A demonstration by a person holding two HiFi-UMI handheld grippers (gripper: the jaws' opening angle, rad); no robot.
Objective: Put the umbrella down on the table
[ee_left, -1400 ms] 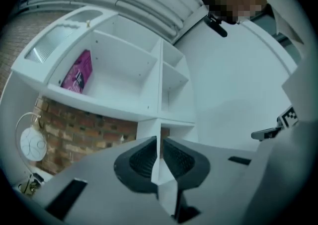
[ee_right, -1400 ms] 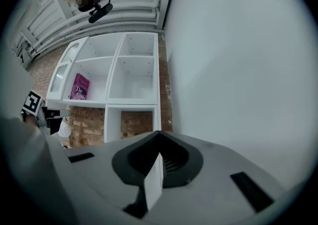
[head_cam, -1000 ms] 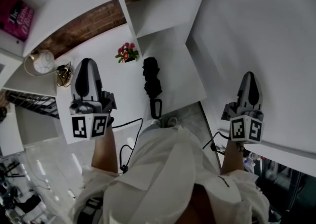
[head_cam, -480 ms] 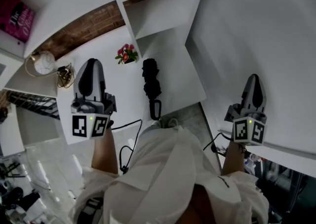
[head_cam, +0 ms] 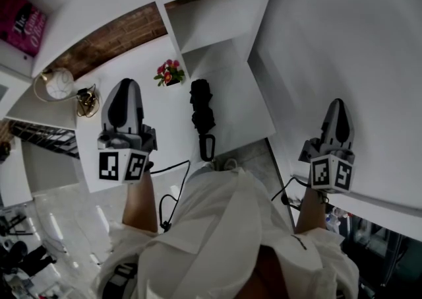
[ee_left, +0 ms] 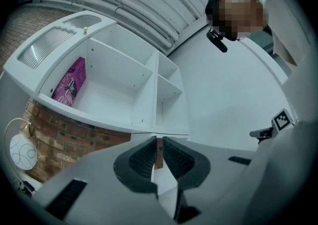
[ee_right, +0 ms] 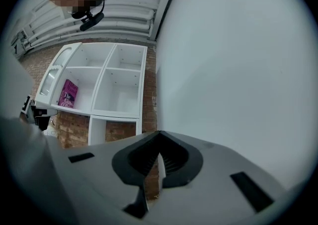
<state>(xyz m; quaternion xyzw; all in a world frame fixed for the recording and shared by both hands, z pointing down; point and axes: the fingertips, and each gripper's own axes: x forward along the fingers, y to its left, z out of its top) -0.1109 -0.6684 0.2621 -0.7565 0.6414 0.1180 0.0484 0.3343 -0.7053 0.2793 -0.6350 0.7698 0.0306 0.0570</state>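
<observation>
Head view: umbrella [head_cam: 203,116] on table [head_cam: 161,107], clear of fingers [head_cam: 124,101]

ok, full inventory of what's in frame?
folded black fabric umbrella: 1, black, lying on the table between the grippers
rectangular white table: 1, white, below the shelves
small potted flowers: 1, red-pink, on the table near the umbrella's far end
round gold-rimmed ornament: 1, white, far left
magenta book: 1, magenta, in the shelves, upper left
open cubby shelf unit: 1, white, against the wall
brick wall: 1, red-brown, behind the table
left gripper: 1, grey-black, shut, empty
right gripper: 1, grey-black, shut, empty
</observation>
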